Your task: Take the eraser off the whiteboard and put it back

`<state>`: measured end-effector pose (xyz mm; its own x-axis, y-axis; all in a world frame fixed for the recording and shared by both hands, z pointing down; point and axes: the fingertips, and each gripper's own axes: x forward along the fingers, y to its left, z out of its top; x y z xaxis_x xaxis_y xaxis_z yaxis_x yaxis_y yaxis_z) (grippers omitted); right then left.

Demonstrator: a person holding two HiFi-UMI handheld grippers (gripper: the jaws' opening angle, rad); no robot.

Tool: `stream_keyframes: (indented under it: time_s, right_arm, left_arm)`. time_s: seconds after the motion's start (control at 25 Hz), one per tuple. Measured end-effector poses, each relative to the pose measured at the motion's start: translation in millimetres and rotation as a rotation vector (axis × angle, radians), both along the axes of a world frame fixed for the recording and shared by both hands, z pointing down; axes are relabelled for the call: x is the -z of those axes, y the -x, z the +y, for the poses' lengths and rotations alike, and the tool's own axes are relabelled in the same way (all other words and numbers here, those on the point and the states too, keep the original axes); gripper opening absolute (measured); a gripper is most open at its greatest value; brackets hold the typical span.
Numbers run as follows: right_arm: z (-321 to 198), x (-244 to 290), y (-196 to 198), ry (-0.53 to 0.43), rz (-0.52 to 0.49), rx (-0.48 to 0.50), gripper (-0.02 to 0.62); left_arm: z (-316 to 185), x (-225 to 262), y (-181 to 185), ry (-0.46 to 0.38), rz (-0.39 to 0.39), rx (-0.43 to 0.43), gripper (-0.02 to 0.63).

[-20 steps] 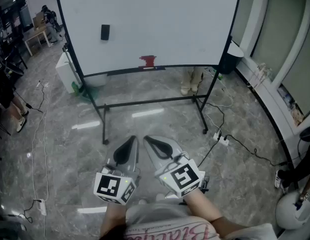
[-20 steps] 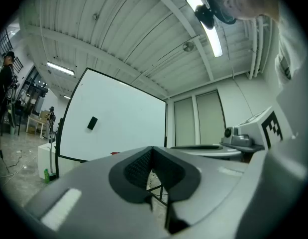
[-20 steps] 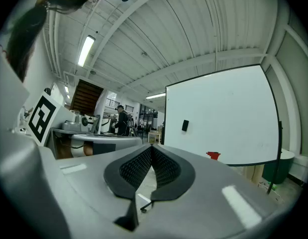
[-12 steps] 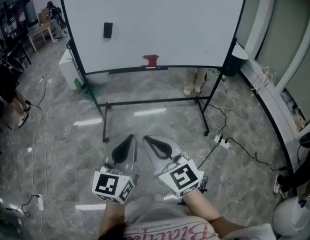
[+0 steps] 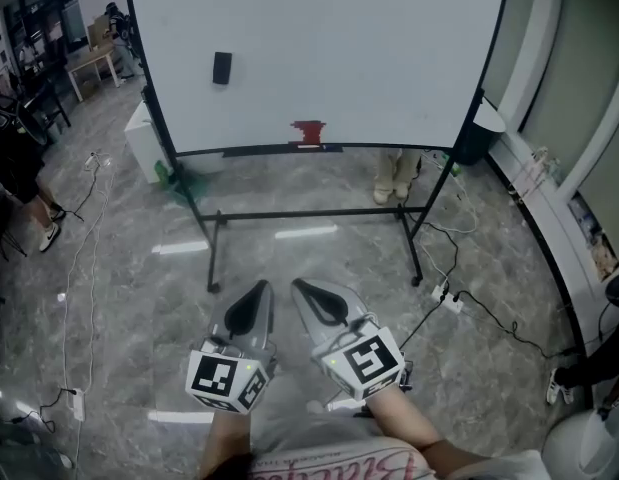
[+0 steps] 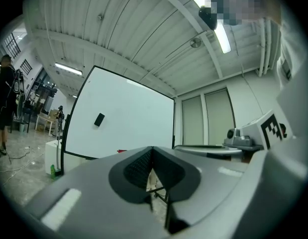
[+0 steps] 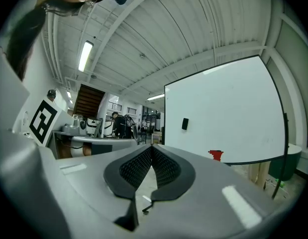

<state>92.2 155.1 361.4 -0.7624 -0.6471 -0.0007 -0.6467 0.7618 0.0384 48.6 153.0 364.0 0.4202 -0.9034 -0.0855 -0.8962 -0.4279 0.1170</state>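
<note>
A black eraser (image 5: 222,68) sticks to the upper left of the white whiteboard (image 5: 369,48), which stands on a black wheeled frame across the floor from me. It also shows as a small dark block, the eraser (image 6: 99,119) in the left gripper view and the eraser (image 7: 185,124) in the right gripper view. A red object (image 5: 309,131) sits at the board's bottom ledge. My left gripper (image 5: 261,288) and right gripper (image 5: 301,286) are held side by side close to my body, far short of the board. Both are shut with nothing between the pads.
Grey marble floor lies between me and the board. Cables and a power strip (image 5: 444,298) trail at the right of the stand. A white box (image 5: 147,138) sits left of the board. A person (image 5: 19,168) and desks are at far left; a dark bin (image 5: 481,128) stands at right.
The whiteboard and eraser have shifted slightly right and lower in the head view and look a bit nearer. Both grippers keep the same shut pose side by side.
</note>
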Motion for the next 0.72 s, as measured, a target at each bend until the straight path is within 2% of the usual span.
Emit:
stream_keyframes:
  time_s: [0.2, 0.4, 0.72]
  right_arm:
    - [-31.2, -7.0, 9.7, 0.029, 0.055, -0.008, 0.002]
    - [-77.0, -2.5, 31.5, -0.020, 0.033, -0.002, 0.002]
    - [-157.8, 3.6, 74.4, -0.019, 0.031, -0.020, 0.002]
  left_arm:
    - [-34.1, -0.9, 13.3, -0.002, 0.003, 0.001, -0.003]
    - [-80.7, 6.7, 30.3, -0.021, 0.000, -0.011, -0.003]
    - [-163.3, 10.6, 70.7, -0.025, -0.005, -0.037, -0.003]
